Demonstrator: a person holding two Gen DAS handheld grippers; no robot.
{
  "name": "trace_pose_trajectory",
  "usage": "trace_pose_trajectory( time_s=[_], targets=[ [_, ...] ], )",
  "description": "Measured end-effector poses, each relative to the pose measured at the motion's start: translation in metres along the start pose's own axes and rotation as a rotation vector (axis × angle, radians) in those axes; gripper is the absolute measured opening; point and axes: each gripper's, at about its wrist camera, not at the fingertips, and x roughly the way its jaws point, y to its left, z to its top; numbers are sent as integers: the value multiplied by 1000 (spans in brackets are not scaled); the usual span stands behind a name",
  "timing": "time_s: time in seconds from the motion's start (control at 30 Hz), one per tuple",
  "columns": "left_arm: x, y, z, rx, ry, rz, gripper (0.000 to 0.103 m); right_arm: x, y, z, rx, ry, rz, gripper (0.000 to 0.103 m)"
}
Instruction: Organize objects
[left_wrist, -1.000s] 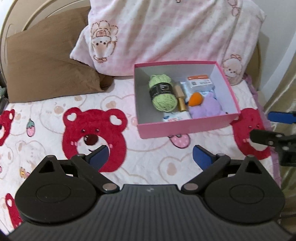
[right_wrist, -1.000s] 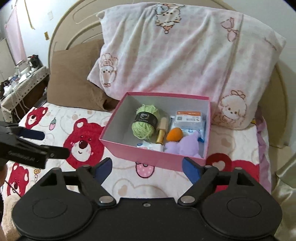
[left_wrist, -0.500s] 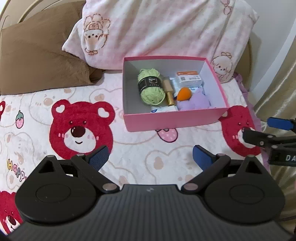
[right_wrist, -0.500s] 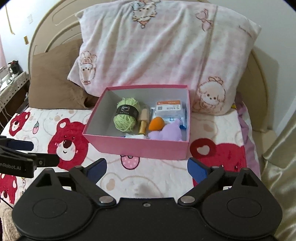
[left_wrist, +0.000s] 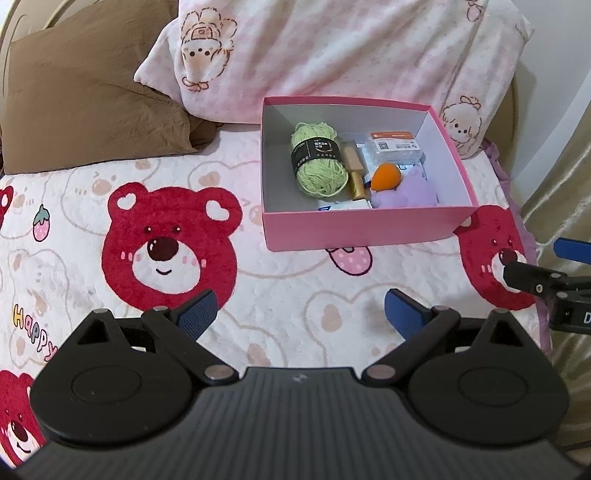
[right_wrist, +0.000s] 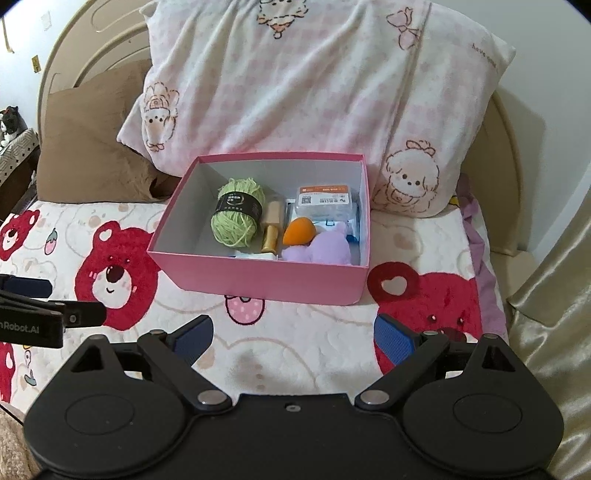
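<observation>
A pink box sits on the bed in front of the pillows. Inside lie a green yarn ball, a gold tube, an orange sponge, a purple plush and a clear packet with an orange label. My left gripper is open over the blanket, short of the box, with nothing between its fingers. My right gripper is open too, also empty, near the box's front wall.
The bed cover carries red bear prints. A pink pillow and a brown pillow lean on the headboard behind the box. A golden curtain hangs at the right bed edge. A side table stands far left.
Both views have shifted so the box now sits closer and more central. The right gripper's fingers have spread wider. The box's contents have not moved.
</observation>
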Motion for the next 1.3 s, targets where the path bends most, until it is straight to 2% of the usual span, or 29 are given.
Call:
trace_pose_trajectory(
  time_s=[0.37,1.07,1.3],
  targets=[
    [4,6,-3,-18,11,-7,98,9,1,-5,30,41,-13,96],
    [18,3,-5,9,53,21,98,21,1,-12,38,91,-34,96],
    [14,8,-2,-21,32,-10,98,21,1,-12,48,94,-40,96]
  ],
)
